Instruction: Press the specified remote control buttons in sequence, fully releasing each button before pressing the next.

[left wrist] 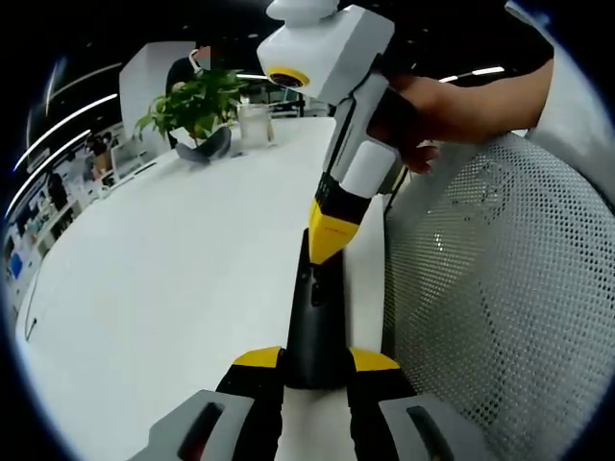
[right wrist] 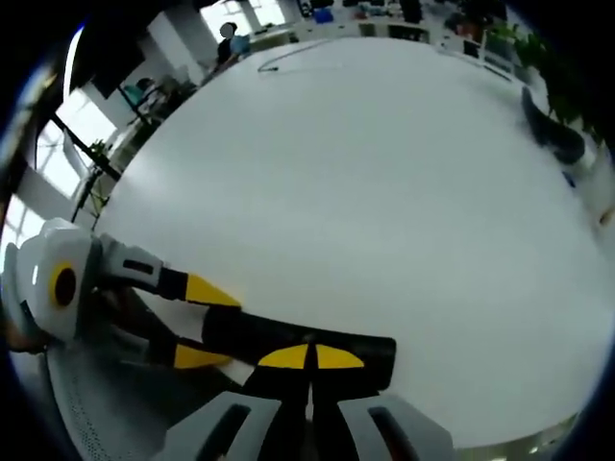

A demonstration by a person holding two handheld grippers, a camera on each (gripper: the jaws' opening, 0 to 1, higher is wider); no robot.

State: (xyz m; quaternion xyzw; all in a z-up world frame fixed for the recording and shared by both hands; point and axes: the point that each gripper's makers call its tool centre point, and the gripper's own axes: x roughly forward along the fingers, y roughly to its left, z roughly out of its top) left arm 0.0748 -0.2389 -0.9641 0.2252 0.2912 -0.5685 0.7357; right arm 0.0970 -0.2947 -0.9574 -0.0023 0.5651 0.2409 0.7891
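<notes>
Left gripper (left wrist: 315,370) has its two yellow-tipped jaws clamped on the near end of a black remote (left wrist: 317,317), which lies flat on the white table (left wrist: 173,279) close to the table's edge, next to a mesh chair back (left wrist: 500,288). From this hold the remote's long axis runs straight away along the jaws, so its far end points at the right gripper (left wrist: 332,235), held in a hand (left wrist: 442,110). That gripper comes down from above with its yellow tips drawn together into one point, resting on or just above the remote's top face; I cannot tell whether it actually touches. In the right gripper view the closed tips (right wrist: 309,357) sit over the remote's middle, the black bar lying crosswise beneath them, with the left gripper gripping its end at the left. The right gripper is plainly the nearer one to the buttons, so the press should come straight down. A potted plant (left wrist: 192,110) and a glass (left wrist: 256,125) stand well apart at the table's far side.
</notes>
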